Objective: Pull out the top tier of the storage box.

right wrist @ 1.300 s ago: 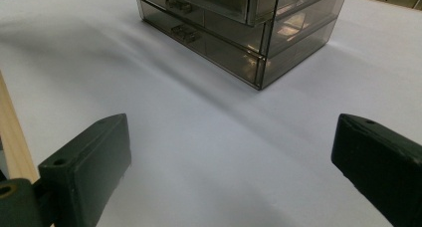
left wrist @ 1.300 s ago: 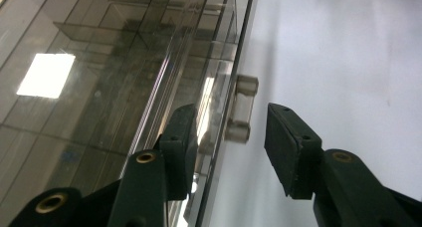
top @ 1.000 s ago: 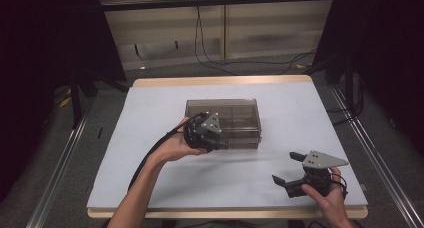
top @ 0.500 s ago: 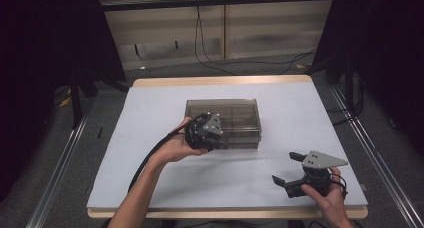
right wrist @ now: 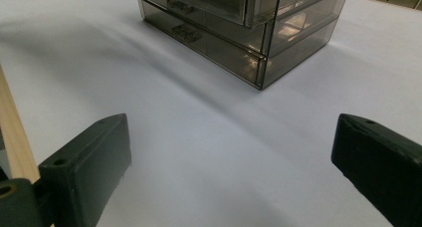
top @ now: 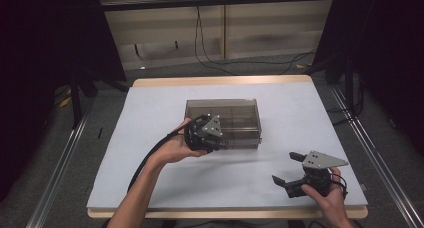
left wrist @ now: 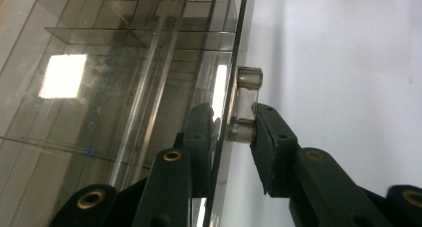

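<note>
From the high view I see the smoky clear plastic drawer box (top: 235, 119) sitting near the middle of the white table cover (top: 300, 118), its drawer fronts facing my side of the table. My left gripper (top: 216, 144) is pressed up against the left part of that front face, held in my left hand (top: 175, 147), with its cable (top: 150, 158) running back along my forearm. In the left gripper view the jaws stand on either side of the small clear drawer handle (left wrist: 244, 103): one jaw lies against the tinted front panel (left wrist: 99, 87), the other touches the outer side of the handle, so the gripper is closed on that handle. My right gripper (top: 292, 169) sits well apart from the box, near the front right corner of the table, low over the cover and held in my right hand (top: 327, 198), its grey three-cornered plate (top: 320, 160) on top. Its jaws are spread wide with nothing between them. In the right gripper view the box (right wrist: 249, 33) lies ahead and above the gap, corner toward me, with bare white cover between.
</note>
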### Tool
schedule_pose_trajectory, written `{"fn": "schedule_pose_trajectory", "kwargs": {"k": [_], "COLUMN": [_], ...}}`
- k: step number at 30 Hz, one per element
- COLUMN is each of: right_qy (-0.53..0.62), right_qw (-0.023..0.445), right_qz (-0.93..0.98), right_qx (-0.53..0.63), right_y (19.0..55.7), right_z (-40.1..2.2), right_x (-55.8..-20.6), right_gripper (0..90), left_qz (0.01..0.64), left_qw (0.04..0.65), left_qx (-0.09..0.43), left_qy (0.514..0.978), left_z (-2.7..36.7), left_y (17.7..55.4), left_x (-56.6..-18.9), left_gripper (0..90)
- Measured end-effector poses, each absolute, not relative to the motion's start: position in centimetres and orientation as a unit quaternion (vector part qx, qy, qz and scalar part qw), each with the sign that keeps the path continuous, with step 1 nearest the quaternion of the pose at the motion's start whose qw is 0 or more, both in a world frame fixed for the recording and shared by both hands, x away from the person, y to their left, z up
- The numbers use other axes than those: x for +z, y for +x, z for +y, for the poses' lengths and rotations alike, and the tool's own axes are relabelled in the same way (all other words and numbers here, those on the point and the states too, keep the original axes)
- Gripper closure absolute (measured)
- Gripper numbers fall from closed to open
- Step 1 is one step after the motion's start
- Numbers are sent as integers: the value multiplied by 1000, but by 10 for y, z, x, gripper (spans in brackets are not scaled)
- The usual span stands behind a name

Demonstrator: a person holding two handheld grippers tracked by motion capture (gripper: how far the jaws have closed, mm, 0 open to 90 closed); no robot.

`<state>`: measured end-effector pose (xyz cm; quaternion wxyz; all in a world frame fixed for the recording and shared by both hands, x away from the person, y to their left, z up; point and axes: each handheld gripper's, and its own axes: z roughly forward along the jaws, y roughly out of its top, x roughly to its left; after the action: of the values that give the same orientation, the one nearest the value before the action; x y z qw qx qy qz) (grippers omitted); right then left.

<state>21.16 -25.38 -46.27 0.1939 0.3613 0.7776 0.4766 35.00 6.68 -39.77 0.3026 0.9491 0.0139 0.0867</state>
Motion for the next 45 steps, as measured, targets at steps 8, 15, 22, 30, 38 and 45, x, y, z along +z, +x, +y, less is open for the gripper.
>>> {"fn": "schedule_pose_trajectory", "kwargs": {"k": [8,15,22,30,38,45], "right_qy": [362,362,363,361,363,361], "right_qw": [194,194,193,195,194,195], "right_qz": [777,777,777,777,777,777], "right_qx": [477,477,477,477,476,477], "right_y": [211,211,211,211,211,211], "right_z": [-254,-254,-254,-254,-254,-254], "right_x": [-463,-463,-463,-462,-462,-462], "right_gripper": [23,23,23,23,23,23], "left_qz": [9,4,-3,-9,-13,-12], "left_qw": [301,302,299,296,293,292], "left_qx": [79,71,62,57,56,53], "left_qy": [950,951,952,954,954,955], "left_z": [67,67,67,68,69,69], "left_y": [347,341,336,331,329,329], "left_x": [-397,-396,-394,-393,-393,-393], "left_gripper": [715,721,731,735,736,737]}}
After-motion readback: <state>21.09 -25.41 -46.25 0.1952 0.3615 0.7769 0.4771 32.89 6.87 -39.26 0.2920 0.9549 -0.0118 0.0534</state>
